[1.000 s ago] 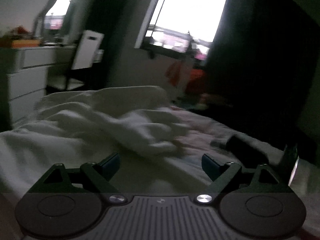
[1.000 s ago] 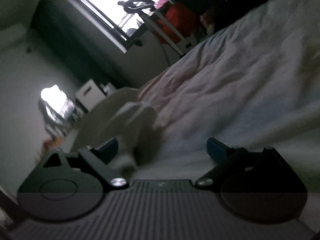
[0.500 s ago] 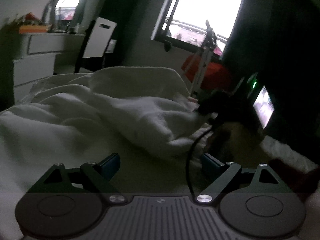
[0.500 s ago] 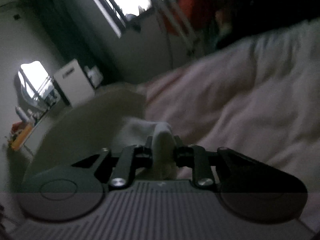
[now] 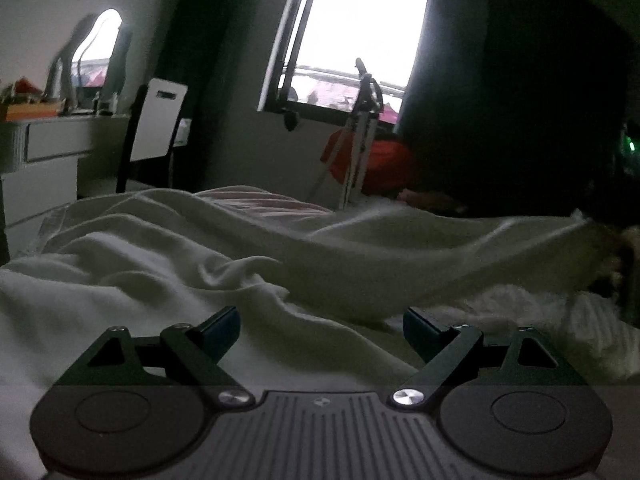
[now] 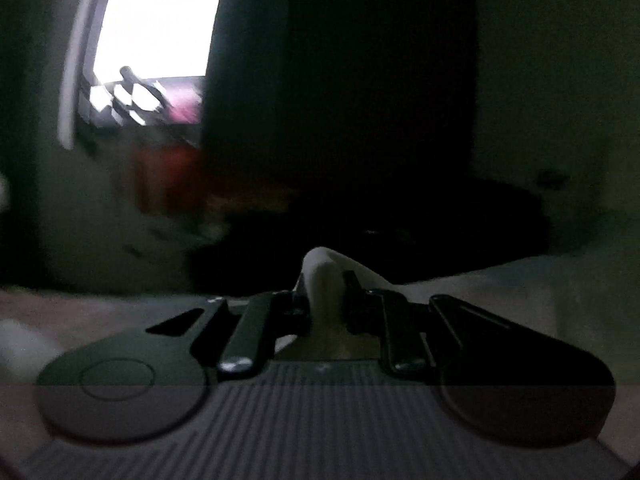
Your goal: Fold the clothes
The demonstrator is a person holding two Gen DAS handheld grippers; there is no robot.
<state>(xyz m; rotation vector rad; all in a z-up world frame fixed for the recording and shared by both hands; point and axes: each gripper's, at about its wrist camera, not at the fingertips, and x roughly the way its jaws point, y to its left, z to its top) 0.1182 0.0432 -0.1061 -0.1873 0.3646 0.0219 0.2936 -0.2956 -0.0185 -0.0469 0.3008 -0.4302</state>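
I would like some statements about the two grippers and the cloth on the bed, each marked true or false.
1. The right gripper is clamped on a fold of the white garment. True.
2. The left gripper holds the cloth too. False: its jaws stand wide apart, with nothing pinched.
3. The garment lies neatly folded. False: it is crumpled and stretched across the bed.
4. A bright window shows behind the bed. True.
5. A white chair stands by the dresser. True.
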